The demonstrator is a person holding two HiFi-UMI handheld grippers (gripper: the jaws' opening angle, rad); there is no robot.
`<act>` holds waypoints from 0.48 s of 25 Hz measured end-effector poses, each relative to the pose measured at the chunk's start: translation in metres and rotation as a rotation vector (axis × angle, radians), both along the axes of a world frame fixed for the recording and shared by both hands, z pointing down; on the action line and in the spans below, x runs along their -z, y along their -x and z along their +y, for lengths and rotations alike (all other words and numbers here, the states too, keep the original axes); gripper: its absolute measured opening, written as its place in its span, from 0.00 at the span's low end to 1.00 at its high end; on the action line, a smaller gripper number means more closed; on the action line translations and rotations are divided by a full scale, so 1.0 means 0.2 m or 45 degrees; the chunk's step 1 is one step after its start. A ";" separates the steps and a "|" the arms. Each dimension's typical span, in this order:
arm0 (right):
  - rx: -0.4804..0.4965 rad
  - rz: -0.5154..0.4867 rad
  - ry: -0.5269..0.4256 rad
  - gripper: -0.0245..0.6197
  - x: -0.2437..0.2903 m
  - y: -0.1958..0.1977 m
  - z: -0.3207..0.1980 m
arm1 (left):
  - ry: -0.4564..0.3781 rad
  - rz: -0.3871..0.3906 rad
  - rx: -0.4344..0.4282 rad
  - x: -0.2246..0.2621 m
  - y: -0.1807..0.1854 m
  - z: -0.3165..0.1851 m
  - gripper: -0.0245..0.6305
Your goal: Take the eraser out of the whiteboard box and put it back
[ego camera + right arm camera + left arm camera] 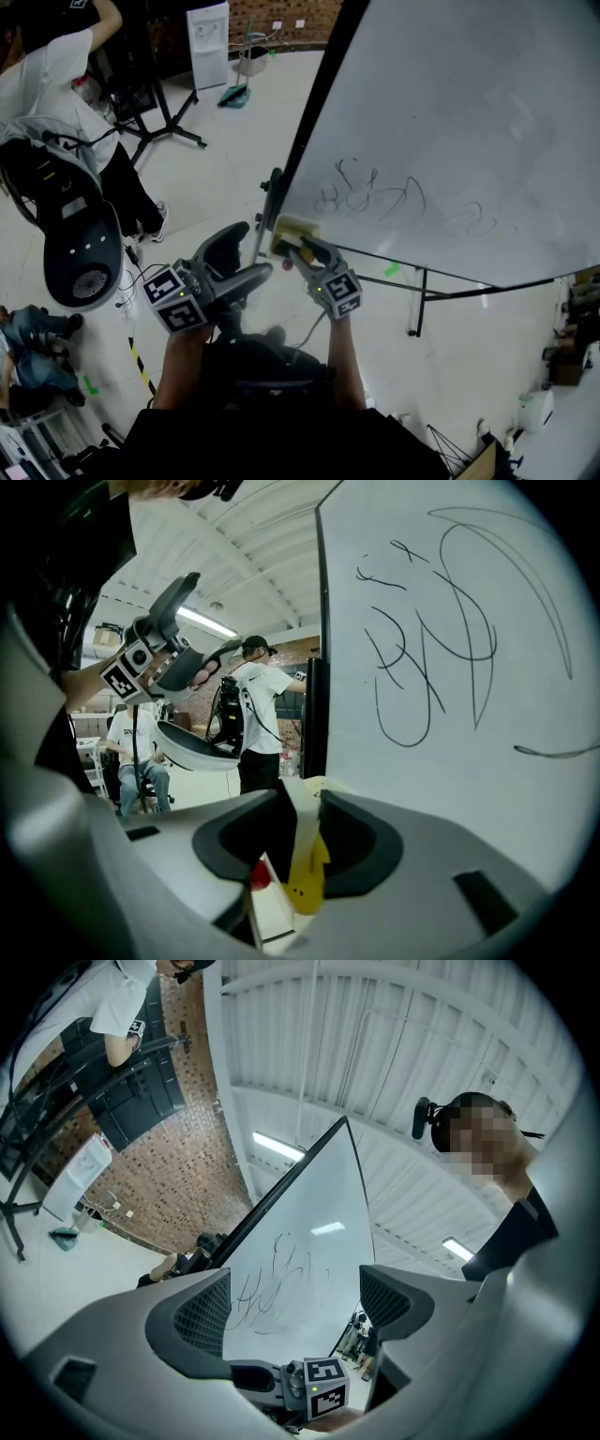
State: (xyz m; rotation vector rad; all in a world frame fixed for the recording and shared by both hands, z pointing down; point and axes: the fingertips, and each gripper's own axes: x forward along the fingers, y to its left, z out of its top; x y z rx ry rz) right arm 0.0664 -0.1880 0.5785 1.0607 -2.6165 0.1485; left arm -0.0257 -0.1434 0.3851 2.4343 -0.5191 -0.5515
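A cream and yellow eraser (292, 228) sits at the lower left corner of the big tilted whiteboard (469, 141), which carries dark scribbles (375, 197). My right gripper (302, 246) is shut on the eraser; in the right gripper view the eraser (305, 860) is pinched upright in the right gripper (302, 827), close beside the whiteboard (450, 761). A white thing with a red spot (267, 907) lies just under the jaws; I cannot tell whether it is the box. My left gripper (251, 251) hangs open and empty to the left. In its own view the left gripper (292, 1297) frames the whiteboard (309, 1241).
A person in a white shirt (47, 75) stands at the far left beside a dark rounded chair (80, 244). A tripod stand (169, 122) and a white cabinet (208, 42) are behind. The whiteboard's support leg (417, 300) reaches the floor at right. Another person sits at lower left (28, 337).
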 end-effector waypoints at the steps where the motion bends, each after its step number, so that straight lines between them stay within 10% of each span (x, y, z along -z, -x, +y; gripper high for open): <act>1: 0.000 0.002 0.002 0.29 0.00 0.00 0.00 | 0.000 0.000 0.001 0.00 0.00 0.00 0.69; 12: -0.023 0.014 0.006 0.33 -0.02 -0.02 0.01 | -0.001 0.000 0.009 0.00 0.00 0.02 0.69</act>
